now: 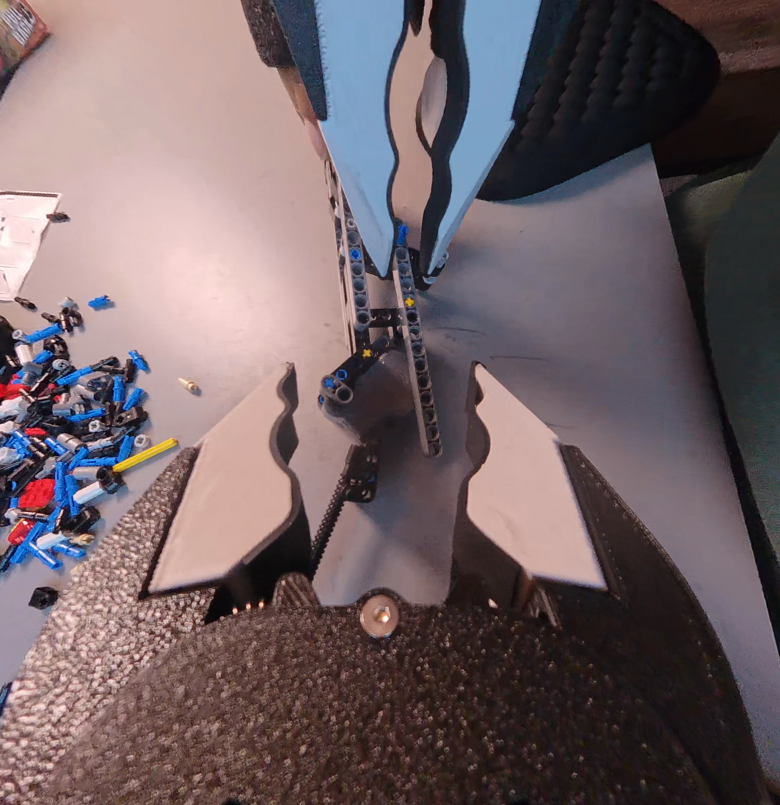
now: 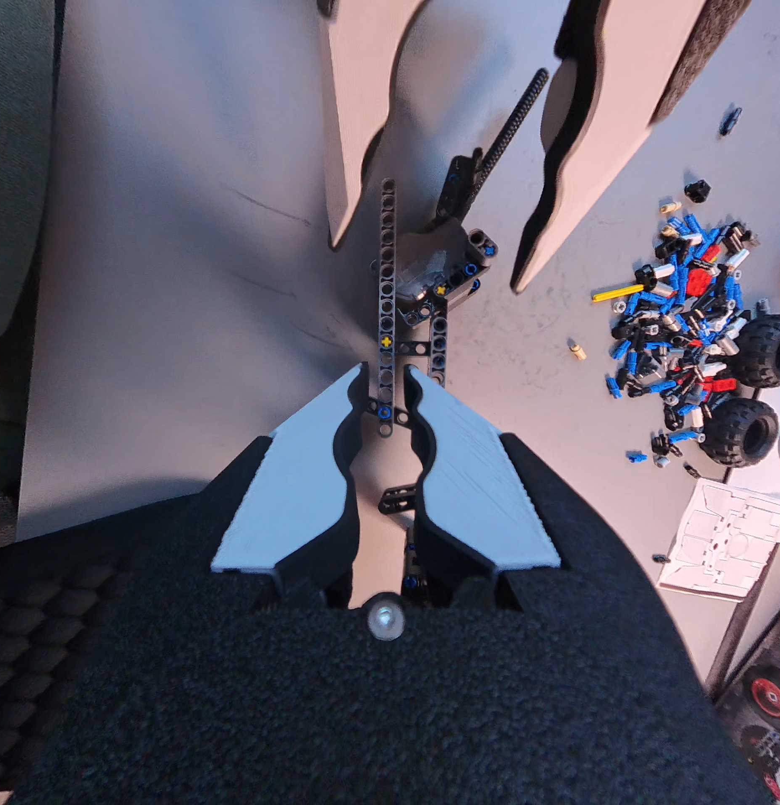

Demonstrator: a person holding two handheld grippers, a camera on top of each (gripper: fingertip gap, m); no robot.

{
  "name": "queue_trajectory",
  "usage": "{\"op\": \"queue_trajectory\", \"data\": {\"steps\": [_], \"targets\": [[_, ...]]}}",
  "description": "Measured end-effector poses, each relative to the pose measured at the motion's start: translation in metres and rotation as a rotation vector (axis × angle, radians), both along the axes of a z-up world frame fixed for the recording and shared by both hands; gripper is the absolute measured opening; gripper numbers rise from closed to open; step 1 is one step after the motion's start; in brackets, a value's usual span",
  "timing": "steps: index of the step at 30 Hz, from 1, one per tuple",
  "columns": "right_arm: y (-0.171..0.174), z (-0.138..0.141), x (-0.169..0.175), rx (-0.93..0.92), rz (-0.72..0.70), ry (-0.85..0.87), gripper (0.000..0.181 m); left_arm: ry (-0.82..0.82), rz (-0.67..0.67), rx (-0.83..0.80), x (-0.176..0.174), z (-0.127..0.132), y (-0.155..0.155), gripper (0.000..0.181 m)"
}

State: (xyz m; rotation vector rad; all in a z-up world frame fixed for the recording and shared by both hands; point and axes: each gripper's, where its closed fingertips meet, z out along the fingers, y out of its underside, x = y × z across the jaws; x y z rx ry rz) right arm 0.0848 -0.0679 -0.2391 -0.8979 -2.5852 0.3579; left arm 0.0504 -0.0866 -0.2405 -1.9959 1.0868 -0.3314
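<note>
right hand-held gripper [image 2: 384, 370] pinches beam assembly [image 2: 387, 305] near table edge [image 2: 57, 261].

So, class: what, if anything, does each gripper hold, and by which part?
The right gripper clamps the long grey holed beam of the half-built brick frame near its end. The left gripper is open, holding nothing.

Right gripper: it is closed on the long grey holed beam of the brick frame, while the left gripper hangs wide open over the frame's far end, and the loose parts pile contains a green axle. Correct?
Not quite: the axle is yellow, not green, as the right wrist view shows. The rest holds: the right gripper grips the grey beam, and the left gripper is wide open above the frame.
</note>
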Motion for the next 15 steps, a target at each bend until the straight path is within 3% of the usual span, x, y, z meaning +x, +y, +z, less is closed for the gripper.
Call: {"op": "queue_trajectory", "data": {"steps": [5, 12, 15], "targets": [[-0.004, -0.008, -0.004, 0.065, 0.018, -0.024, 0.013, 0.092, 0.001, -0.045, 0.012, -0.019, 0.01, 0.073], [-0.005, -0.01, -0.01, 0.099, 0.019, 0.054, 0.006, 0.051, 0.057, -0.033, 0.019, -0.019, 0.019, 0.053], [-0.009, -0.01, -0.01, 0.109, 0.051, 0.092, 0.006, 0.129, 0.079, 0.0, 0.018, -0.027, 0.023, 0.049]]}}
